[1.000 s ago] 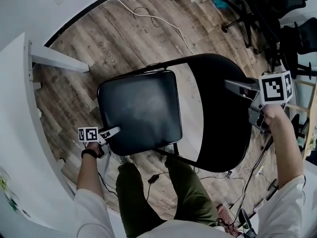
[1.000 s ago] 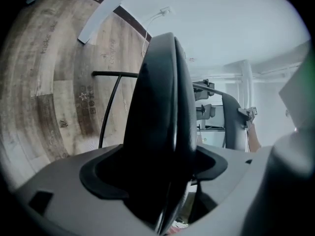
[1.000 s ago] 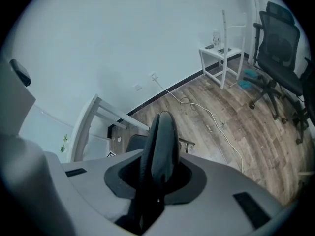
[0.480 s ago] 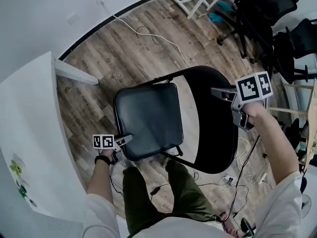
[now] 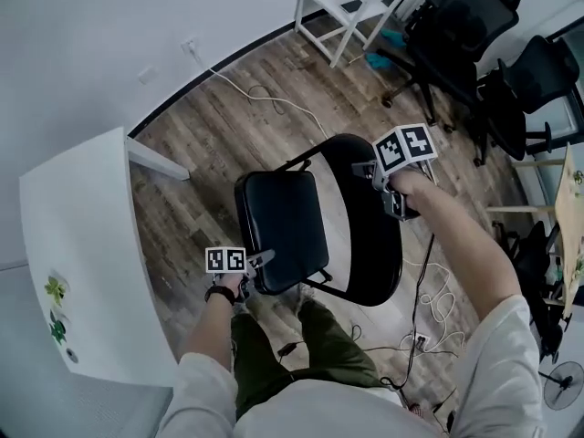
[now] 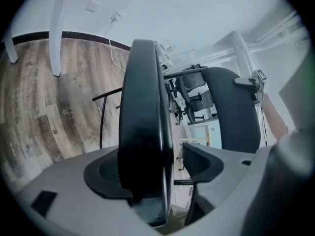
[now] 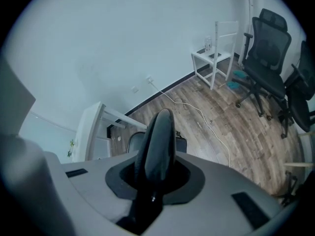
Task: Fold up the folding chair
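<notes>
The black folding chair stands on the wood floor below me. Its seat is tipped up steeply toward the backrest. My left gripper is at the seat's front edge. In the left gripper view the seat runs edge-on between the jaws of this gripper, which have just been closing. One pad lies against the seat; beside the other pad a thin gap shows. My right gripper is shut on the backrest's top edge, with pads on both sides.
A white table stands close on the left. A white cable trails over the floor behind the chair. Black office chairs and a small white stand are at the back right. More cables lie at the right, and my legs are just in front of the chair.
The seat's front edge has swung up with my left gripper, so the seat looks narrower and nearer the backrest. My right gripper has risen with the backrest. The chair looks smaller.
</notes>
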Tool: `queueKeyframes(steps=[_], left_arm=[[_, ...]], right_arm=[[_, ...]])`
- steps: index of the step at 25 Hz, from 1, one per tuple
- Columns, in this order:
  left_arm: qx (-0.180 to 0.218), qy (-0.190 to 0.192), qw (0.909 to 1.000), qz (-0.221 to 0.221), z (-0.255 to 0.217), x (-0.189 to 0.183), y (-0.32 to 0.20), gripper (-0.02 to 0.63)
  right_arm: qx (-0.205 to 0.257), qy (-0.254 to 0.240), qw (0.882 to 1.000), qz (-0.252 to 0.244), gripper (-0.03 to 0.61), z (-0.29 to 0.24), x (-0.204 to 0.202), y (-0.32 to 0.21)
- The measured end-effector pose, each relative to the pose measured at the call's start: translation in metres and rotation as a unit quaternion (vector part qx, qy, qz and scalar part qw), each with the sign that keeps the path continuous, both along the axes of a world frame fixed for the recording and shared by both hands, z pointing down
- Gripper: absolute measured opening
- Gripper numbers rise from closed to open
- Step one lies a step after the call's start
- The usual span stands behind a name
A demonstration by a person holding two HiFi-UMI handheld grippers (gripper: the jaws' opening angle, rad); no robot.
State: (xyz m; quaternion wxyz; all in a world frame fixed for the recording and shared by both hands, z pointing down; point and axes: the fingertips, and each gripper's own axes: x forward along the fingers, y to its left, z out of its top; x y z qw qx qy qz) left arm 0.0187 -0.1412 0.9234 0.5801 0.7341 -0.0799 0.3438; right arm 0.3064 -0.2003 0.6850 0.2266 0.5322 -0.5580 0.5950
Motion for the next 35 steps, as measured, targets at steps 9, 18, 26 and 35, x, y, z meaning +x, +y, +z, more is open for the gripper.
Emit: queueKeyframes(steps=[9,18,26,35], left_arm=[[0.019,-0.032,0.9993,-0.003,-0.056,0.07,0.042,0.342],[0.03,-0.056,0.998,0.003,-0.087,0.139,0.075,0.356],[0.028,-0.043,0.9986,0.015,-0.107,0.199,0.105,0.359],[0.022,-0.031,0.9987,0.035,-0.113,0.232,0.119,0.359]], right_arm=[[-0.013,0.001,1.0,0.001,0.091,-0.027,0.006,0.009],[-0.029,0.022,0.999,0.003,0.095,-0.04,0.012,0.012],[-0.039,0.033,0.999,0.011,0.104,-0.048,0.013,0.016],[-0.044,0.029,0.998,0.019,0.118,-0.05,0.014,0.014]])
